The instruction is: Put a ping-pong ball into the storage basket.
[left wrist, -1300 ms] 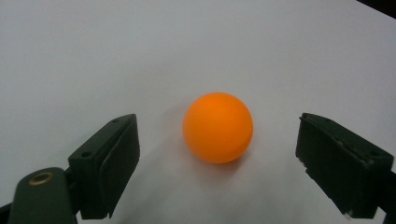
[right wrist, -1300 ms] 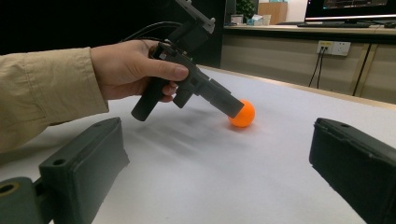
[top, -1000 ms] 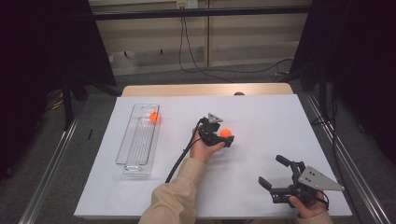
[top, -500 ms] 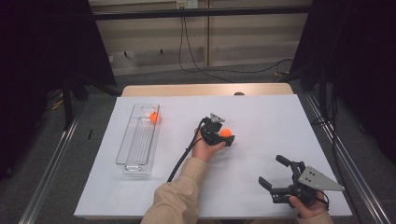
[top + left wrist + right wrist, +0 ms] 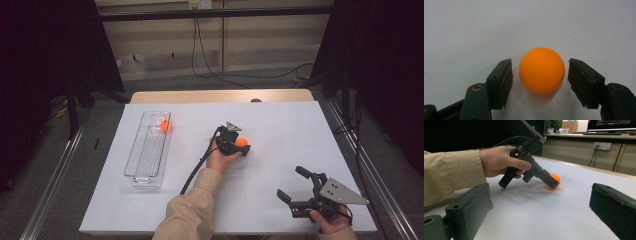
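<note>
An orange ball [image 5: 541,70] lies on the white table sheet between the jaws of my left gripper [image 5: 540,75], with a narrow gap on each side, so the gripper is open around it. From above, the left gripper [image 5: 239,146] and that ball [image 5: 242,142] sit at the table's middle. A second orange ball [image 5: 164,125] rests at the far end of a clear plastic tray [image 5: 145,167] on the left. My right gripper [image 5: 291,182] is held wide open near the front right, empty, facing the left gripper [image 5: 550,182] and its ball [image 5: 555,178].
The white sheet [image 5: 300,130] covers the table, with a wooden edge [image 5: 200,96] at the back. A black cable [image 5: 195,172] trails from the left gripper along the sleeve [image 5: 190,215]. Metal rails run along both sides of the table.
My left gripper has edged slightly to the right at the ball. The right gripper and the tray have not moved.
</note>
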`<state>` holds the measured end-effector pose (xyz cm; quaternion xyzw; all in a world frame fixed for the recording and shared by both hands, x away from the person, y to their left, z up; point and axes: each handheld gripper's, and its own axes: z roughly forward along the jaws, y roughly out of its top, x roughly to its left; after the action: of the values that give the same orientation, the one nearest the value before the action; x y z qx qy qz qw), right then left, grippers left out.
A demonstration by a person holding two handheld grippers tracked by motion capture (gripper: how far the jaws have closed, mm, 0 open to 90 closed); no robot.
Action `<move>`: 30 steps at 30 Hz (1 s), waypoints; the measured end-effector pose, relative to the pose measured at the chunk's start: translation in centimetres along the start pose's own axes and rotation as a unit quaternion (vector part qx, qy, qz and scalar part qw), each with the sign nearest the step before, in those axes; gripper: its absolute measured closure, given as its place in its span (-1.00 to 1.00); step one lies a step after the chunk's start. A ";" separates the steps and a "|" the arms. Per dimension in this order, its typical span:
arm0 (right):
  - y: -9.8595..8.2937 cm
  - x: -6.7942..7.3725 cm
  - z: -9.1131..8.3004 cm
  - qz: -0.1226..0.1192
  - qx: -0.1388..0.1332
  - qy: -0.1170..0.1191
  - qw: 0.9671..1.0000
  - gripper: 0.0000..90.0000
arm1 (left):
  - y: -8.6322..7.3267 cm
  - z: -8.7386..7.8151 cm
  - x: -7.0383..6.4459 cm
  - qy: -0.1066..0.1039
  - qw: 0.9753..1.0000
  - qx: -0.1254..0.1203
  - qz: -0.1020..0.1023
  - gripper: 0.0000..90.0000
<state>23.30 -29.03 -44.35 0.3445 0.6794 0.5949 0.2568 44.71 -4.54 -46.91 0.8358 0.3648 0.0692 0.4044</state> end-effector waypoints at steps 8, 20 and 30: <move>0.0 0.0 0.0 0.002 -0.001 0.000 1.000 -0.93 | 0.0 0.2 0.1 0.007 1.000 0.000 0.005 -0.08; 0.0 0.0 0.0 0.002 -0.001 0.000 1.000 -0.93 | 0.1 0.3 -0.1 0.014 1.000 -0.002 0.013 0.07; 0.0 0.0 0.0 0.002 -0.001 0.001 1.000 -0.93 | 0.1 0.3 -0.2 0.015 1.000 -0.002 0.010 0.13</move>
<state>23.30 -29.02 -44.33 0.3453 0.6783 0.5962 0.2555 44.70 -4.87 -46.98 0.8375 0.3627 0.0864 0.3995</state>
